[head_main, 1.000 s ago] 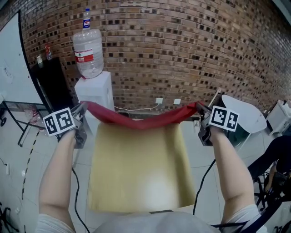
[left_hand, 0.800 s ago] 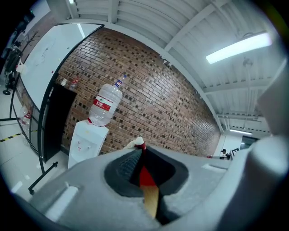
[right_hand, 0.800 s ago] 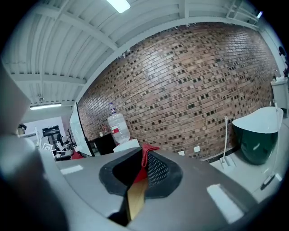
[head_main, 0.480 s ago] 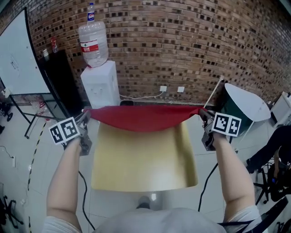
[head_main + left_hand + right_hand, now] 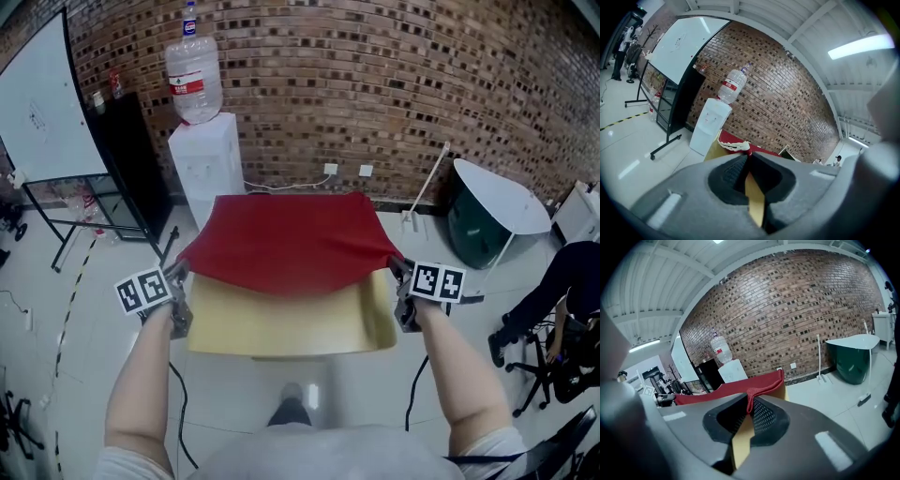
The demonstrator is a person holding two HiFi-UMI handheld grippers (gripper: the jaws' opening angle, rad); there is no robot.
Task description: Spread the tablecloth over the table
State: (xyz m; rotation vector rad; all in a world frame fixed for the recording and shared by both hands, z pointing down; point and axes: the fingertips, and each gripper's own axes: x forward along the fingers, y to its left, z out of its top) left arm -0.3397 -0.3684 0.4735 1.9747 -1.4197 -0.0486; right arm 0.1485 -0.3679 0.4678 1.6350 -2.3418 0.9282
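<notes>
The tablecloth (image 5: 286, 246) is red on top and yellow underneath. It lies billowed out ahead of me in the head view, and its near edge curls up to show a yellow band (image 5: 281, 323). My left gripper (image 5: 180, 279) is shut on the near left corner, my right gripper (image 5: 397, 274) on the near right corner. In the left gripper view the cloth's yellow side (image 5: 754, 206) runs through the closed left gripper (image 5: 749, 161), with a white fringe beyond. The right gripper view shows a red fold (image 5: 754, 386) pinched in the right gripper (image 5: 750, 403). The table is hidden under the cloth.
A white water dispenser (image 5: 204, 167) with a bottle (image 5: 194, 80) stands against the brick wall just past the cloth. A whiteboard (image 5: 42, 112) and a black cabinet (image 5: 131, 159) are at the left. A green tub with a white lid (image 5: 492, 220) and a seated person (image 5: 562, 291) are at the right.
Both grippers have dropped and drawn back toward me. The cloth, earlier hanging between them yellow side toward me, now lies thrown forward with its red side up.
</notes>
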